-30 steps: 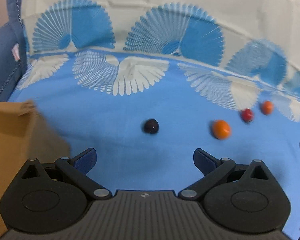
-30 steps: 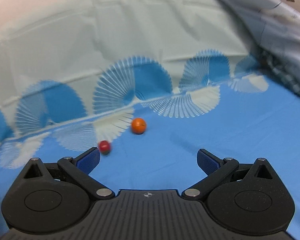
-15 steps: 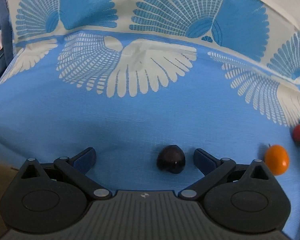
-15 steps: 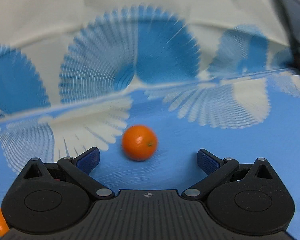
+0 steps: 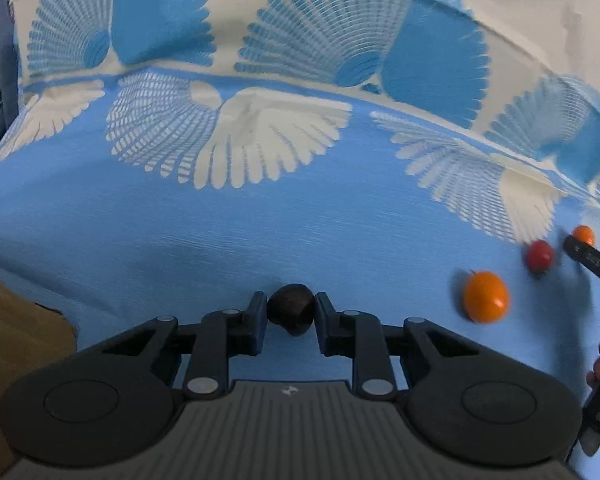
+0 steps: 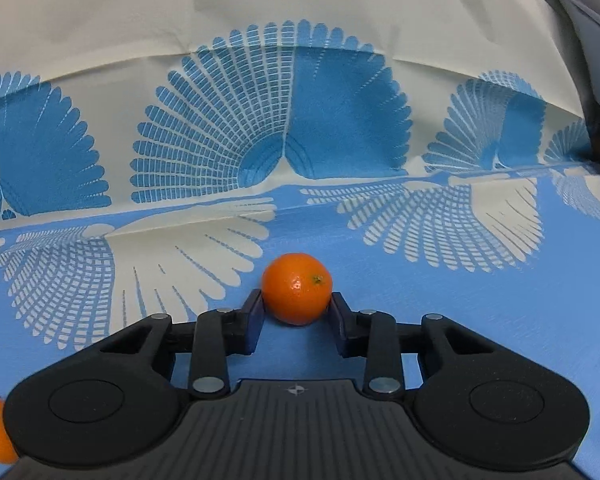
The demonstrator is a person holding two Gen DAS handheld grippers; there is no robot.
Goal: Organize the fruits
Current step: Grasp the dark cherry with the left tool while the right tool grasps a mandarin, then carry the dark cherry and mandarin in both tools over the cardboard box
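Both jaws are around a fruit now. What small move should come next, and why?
Probably lift both hands a little. The left gripper, jaws just closed, pinches the dark fruit, and the right gripper has just closed on the orange fruit. Both fruits appear to sit on the blue cloth, so a short lift would test each grip.

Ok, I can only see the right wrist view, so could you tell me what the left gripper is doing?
Observer: The left gripper is shut on a dark fruit, low over the cloth.
Operator: Thank you. Is any other fruit near it?
Observer: A red fruit lies to its right, beyond an orange one.
Operator: And on its left?
Observer: There is something brown, perhaps cardboard, at the cloth's edge.
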